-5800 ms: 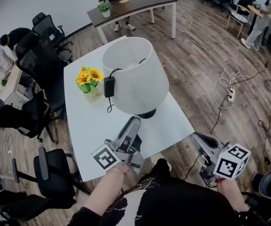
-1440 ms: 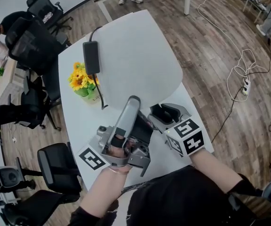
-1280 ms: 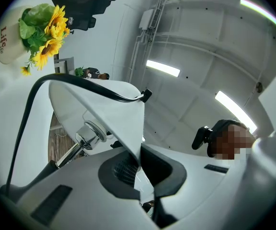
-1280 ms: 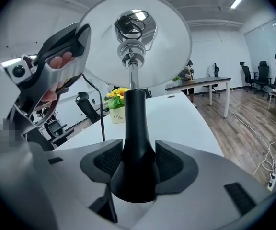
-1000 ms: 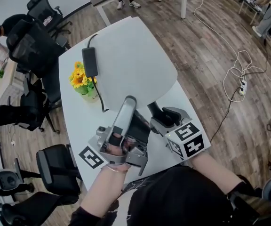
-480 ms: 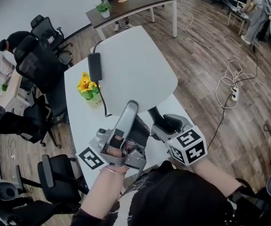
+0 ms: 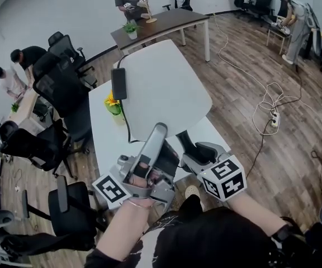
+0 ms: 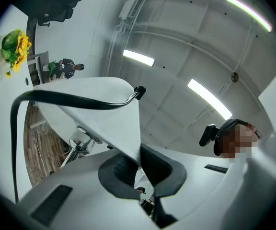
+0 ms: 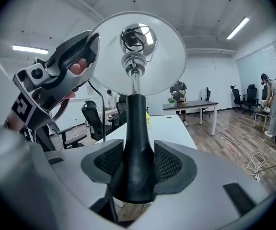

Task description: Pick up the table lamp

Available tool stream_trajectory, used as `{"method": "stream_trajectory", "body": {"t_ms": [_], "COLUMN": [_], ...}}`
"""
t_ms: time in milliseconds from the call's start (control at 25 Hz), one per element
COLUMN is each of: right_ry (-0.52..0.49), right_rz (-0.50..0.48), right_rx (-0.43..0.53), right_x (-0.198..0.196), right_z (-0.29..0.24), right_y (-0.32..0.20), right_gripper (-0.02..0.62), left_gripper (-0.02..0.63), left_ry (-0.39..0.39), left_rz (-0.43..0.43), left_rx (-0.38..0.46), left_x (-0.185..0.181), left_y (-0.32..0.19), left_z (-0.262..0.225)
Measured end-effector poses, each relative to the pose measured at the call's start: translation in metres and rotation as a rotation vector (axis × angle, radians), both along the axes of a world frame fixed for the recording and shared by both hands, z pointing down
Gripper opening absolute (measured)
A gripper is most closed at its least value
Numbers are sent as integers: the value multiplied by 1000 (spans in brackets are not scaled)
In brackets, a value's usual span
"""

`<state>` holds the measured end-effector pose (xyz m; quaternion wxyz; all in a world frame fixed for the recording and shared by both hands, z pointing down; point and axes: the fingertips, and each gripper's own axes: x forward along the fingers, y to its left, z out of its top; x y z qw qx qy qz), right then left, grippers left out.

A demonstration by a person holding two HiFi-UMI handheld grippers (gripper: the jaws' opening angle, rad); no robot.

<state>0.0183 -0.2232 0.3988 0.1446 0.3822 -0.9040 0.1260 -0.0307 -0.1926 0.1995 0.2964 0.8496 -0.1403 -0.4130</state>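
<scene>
My right gripper is clamping the black stem of the table lamp. My left gripper is pinching the near rim of the shade.

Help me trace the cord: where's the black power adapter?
In the head view, the black rectangular power adapter lies against the left edge of the white lampshade, above the potted yellow sunflowers.

White table with sunflower pot

White cone lampshade: matt, smooth, prob. cloth. Black tapered lamp stem: matt plastic. Silver bulb fitting: glossy metal. Brown plank floor: wood w/ grain. White surface: smooth.
</scene>
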Motion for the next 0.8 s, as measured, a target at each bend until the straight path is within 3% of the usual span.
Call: {"method": "stream_trajectory", "body": {"t_ms": [320,800], "right_ry": [-37,-37], "right_rz": [-27,-73], "right_rx": [23,71], "right_x": [-11,-33], "right_z": [-15,-33], "right_y": [61,121], "right_gripper": [210,211], "left_gripper": [12,12], "left_ry": [-51,-51], "left_rz": [-20,-60], "left_rx": [43,60], "left_x": [-1,-22], "left_y": [74,138], "left_z": [-15,-32]}}
